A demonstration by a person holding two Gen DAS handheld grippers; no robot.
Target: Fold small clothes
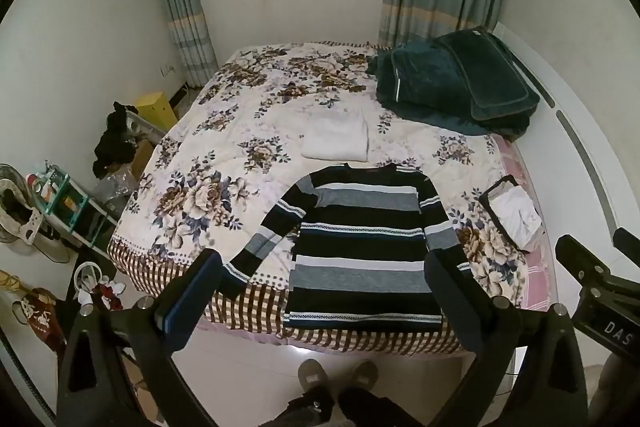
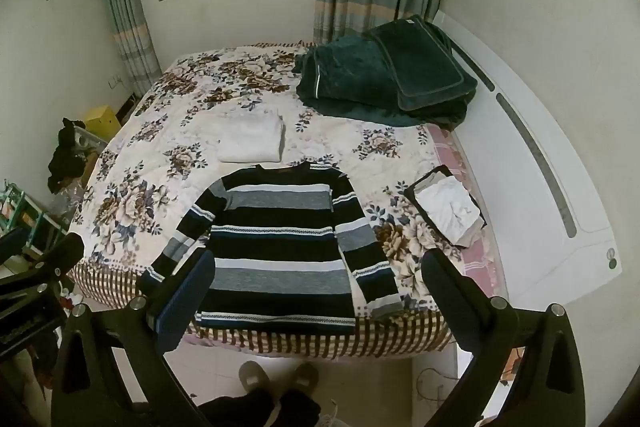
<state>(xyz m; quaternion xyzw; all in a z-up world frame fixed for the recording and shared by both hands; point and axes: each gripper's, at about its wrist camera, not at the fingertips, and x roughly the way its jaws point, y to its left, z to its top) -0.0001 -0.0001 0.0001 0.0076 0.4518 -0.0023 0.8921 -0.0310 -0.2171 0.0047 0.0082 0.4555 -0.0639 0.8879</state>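
Left claw (image 1: 320,291): mine, black two-finger unit with blue pads, jaws spread fully apart, nothing between them; held above the near edge of the bed, tilted downward.
Right claw (image 2: 316,291): mine, same build, jaws spread fully apart, empty; held beside the left claw, apart from all cloth.
Feet: my two grey slippers (image 1: 338,377) stand on the pale tiled floor just before the bed.
Task garment: long-sleeved knit sweater with black, grey and white horizontal stripes (image 1: 360,247), laid flat, neck toward the window, hem at the near bed edge, both sleeves spread outward and down.
Support surface: bed with a cream quilt printed with brown and blue flowers (image 1: 208,163) and a brown checked border.
Finished item: folded white garment (image 1: 335,139), lying just beyond the sweater's neck, apart from it.
Side stack: black-rimmed tray holding white folded cloth (image 2: 448,207), right of the sweater, near the bed's right edge.
Far corner: dark green plush blanket and cushions (image 1: 456,87), piled at the back right of the bed.
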